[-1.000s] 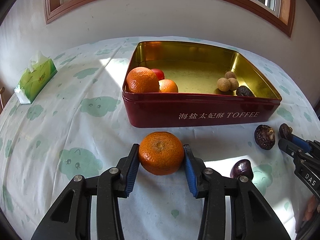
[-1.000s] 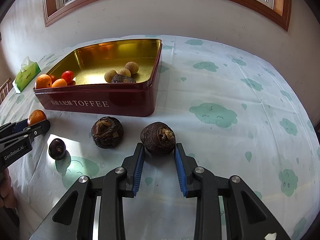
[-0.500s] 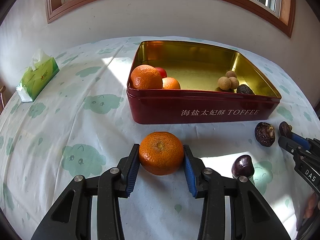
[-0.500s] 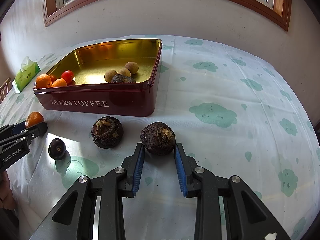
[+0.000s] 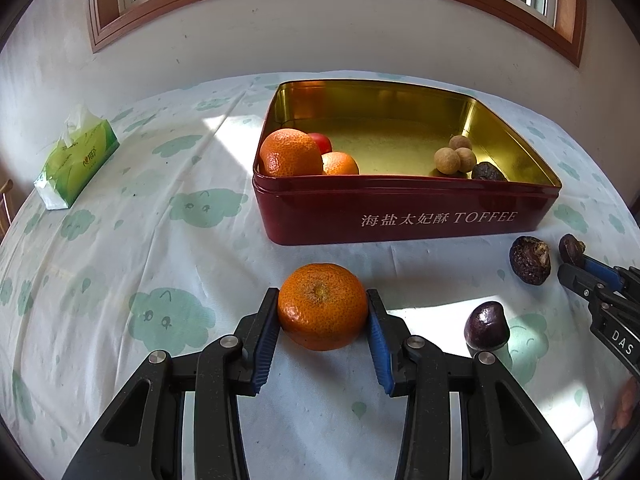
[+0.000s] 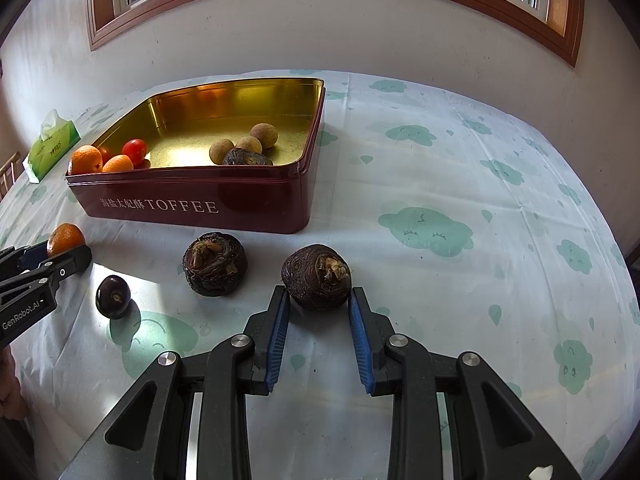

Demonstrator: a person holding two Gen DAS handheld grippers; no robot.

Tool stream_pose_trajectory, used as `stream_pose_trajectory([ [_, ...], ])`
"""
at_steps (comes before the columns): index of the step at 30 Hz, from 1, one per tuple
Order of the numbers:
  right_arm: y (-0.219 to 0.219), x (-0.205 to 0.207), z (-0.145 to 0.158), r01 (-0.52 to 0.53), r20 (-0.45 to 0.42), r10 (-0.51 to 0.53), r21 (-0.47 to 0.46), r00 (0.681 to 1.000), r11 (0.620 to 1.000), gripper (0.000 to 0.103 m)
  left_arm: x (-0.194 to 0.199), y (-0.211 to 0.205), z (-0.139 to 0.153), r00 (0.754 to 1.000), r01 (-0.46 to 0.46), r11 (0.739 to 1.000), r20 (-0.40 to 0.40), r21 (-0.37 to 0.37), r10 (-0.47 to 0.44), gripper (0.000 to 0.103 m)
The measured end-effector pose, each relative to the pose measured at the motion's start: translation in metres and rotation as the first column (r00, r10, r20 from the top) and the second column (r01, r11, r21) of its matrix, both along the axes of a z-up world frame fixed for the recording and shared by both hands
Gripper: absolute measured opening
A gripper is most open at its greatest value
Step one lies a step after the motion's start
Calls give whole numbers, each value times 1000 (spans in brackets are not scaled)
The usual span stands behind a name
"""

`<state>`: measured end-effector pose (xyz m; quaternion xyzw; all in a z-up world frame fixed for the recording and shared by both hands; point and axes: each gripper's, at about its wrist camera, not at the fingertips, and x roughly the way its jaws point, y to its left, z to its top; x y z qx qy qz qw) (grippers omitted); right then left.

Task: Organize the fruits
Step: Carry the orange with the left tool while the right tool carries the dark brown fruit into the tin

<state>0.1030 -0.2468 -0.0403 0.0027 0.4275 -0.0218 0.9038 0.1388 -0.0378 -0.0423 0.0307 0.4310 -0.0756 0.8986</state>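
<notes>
My left gripper (image 5: pixel 322 305) is shut on a mandarin (image 5: pixel 322 320), blue pads pressing both its sides, just in front of the red toffee tin (image 5: pixel 400 220). My right gripper (image 6: pixel 318 294) is shut on a dark brown knobbly fruit (image 6: pixel 316 270) resting on the cloth, right of the tin's near corner. The tin (image 6: pixel 192 204) holds two mandarins (image 5: pixel 291 154), a cherry tomato (image 6: pixel 134 151), three longans (image 6: pixel 250 145) and one dark fruit (image 6: pixel 246 158). A second knobbly fruit (image 6: pixel 215 264) and a small purple fruit (image 6: pixel 113 296) lie loose between the grippers.
A green tissue box (image 5: pixel 76 160) sits at the table's far left. The round table wears a white cloth with green cloud prints (image 6: pixel 424 228); a wall and window sill rise behind it. A hand shows at the left edge of the right wrist view.
</notes>
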Motion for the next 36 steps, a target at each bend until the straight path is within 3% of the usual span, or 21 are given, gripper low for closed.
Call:
stream_pose_trajectory([
  [12,2,-1,3,-8,-1,8,-3,1000,1000,27,0,2,11,1000,-4,1000,-3,-21,4,42],
  [26,15,-2,37,-42,46,42,-2,998,999,27,1,7,38,999,11,999,48,-53,-9,42],
  [36,29,19,59,-91,81,90,5,993,996,27,17,5,56,997,16,998,75,-60,-11,42],
])
